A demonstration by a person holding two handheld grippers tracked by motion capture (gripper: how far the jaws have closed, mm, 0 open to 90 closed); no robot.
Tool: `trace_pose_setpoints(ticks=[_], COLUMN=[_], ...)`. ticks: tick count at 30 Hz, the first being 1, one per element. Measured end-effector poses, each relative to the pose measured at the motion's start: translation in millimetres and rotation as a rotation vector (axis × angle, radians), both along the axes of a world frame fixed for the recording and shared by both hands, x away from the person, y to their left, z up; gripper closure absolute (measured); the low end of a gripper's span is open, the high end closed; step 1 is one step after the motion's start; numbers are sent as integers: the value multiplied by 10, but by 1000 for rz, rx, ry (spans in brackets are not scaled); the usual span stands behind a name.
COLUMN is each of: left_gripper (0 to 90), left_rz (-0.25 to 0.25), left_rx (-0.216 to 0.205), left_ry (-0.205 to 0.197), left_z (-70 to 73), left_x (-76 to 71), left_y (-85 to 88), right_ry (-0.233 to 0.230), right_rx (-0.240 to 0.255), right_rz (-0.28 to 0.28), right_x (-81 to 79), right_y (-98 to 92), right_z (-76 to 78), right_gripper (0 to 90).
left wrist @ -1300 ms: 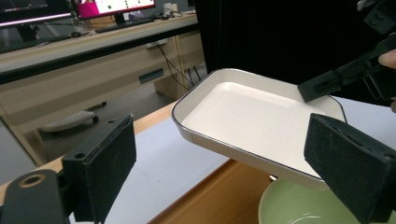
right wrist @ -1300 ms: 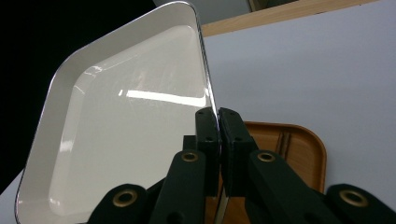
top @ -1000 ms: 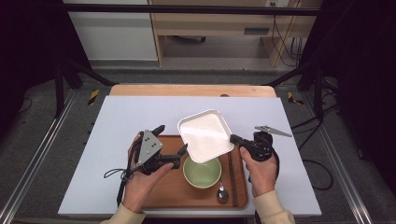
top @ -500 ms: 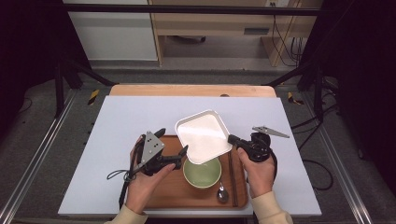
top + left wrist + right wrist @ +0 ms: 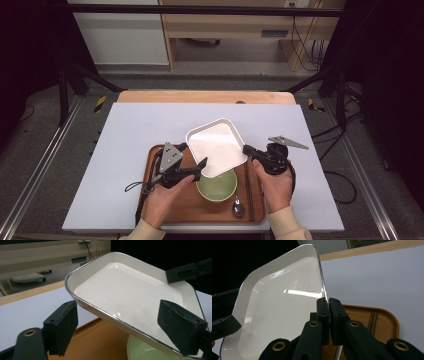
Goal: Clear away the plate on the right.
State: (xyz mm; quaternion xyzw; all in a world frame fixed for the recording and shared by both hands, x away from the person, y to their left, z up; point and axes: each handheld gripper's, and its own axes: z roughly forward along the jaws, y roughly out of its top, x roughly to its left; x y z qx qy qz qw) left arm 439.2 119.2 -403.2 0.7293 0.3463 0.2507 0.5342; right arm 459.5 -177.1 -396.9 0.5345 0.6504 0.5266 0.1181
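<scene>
Wooden tray (image 5: 165, 212) under unmarked white dish (image 5: 216, 146), seemingly without lettering.

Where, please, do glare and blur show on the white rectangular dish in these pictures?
Right gripper view: bright streaks of glare cross the glossy white rectangular dish, and the right gripper clamped on its rim looks soft, being so near. Left gripper view: the dish is evenly lit with small glints along its metallic edge, and the room behind is blurred. High view: the dish looks washed out, and the surroundings are dark.
</scene>
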Motion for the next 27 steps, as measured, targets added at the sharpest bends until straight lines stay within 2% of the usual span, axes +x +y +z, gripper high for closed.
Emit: trace_pose_setpoints(ticks=[6,9,14,22,27], left_gripper=[210,298,389,571,658], left_rz=[9,29,37,82,96], left_rx=[-5,-15,-43,-49,-31], left_ry=[12,0,24,-6,-24], left_z=[-9,-2,4,75,106], left_x=[10,7,48,73,120], left_y=[-9,9,22,35,38], right_ry=[-20,-32,-60,-66,-65], right_rx=[-8,-19,-52,-74,-83], right_rz=[-5,-11,-7,8,14], right_x=[-25,-41,-72,-99,-115], right_y=[5,11,34,76,88], right_z=[23,44,72,75,68], right_gripper=[875,874,874,865,867])
